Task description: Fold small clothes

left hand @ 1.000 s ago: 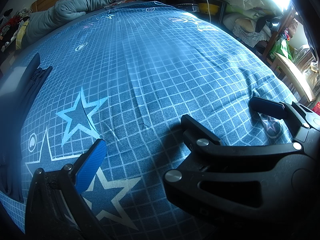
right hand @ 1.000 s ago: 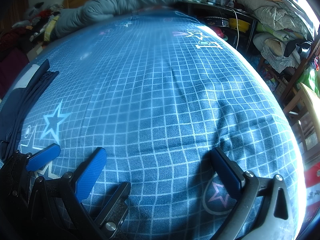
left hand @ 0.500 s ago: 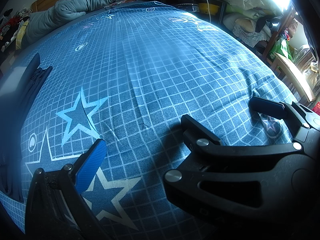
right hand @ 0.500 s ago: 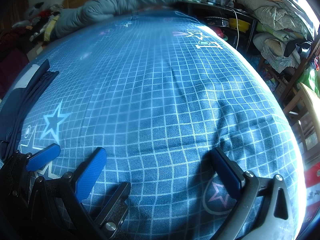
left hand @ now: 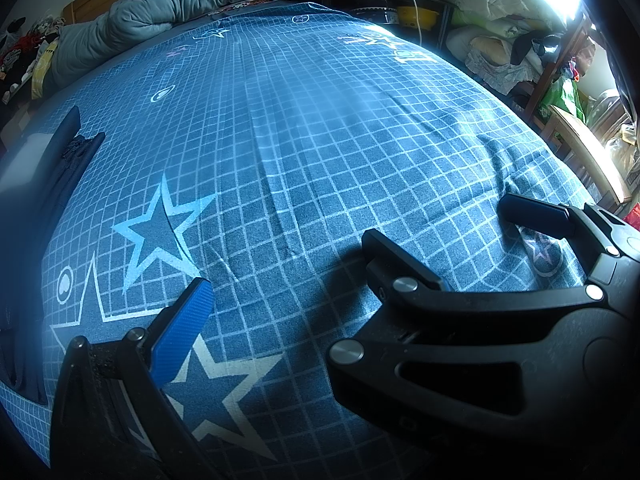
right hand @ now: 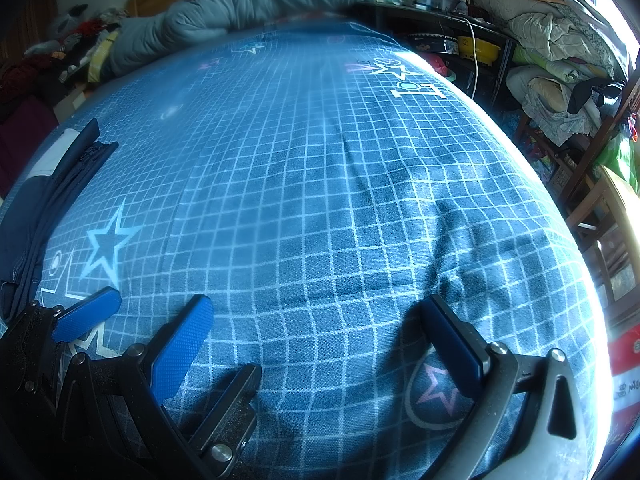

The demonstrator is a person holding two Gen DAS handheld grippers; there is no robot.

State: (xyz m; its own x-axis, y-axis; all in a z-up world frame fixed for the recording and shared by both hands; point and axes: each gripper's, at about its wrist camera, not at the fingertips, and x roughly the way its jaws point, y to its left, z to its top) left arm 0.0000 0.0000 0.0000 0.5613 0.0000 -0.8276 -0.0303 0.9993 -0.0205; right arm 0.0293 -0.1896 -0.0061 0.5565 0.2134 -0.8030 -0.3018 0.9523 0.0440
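A dark navy garment (left hand: pixel 60 168) (right hand: pixel 52 196) lies bunched along the bed's left edge, with a white patch beside it. It is far left of both grippers and neither touches it. My left gripper (left hand: pixel 320 320) hovers low over the blue grid-and-star bedsheet (left hand: pixel 300 140). Its jaws stand wide apart with nothing between them; only its left blue pad (left hand: pixel 180 332) shows plainly. My right gripper (right hand: pixel 316 340) sits close beside it on the right, open and empty over the sheet (right hand: pixel 320 200). Its black frame (left hand: pixel 480 340) fills the lower right of the left wrist view.
A grey duvet (left hand: pixel 180 12) (right hand: pixel 260 4) is rolled up at the head of the bed. Beyond the right edge stand a cluttered dark desk (right hand: pixel 440 40), shelves piled with bedding (right hand: pixel 560 40) and a wooden chair (left hand: pixel 588 152).
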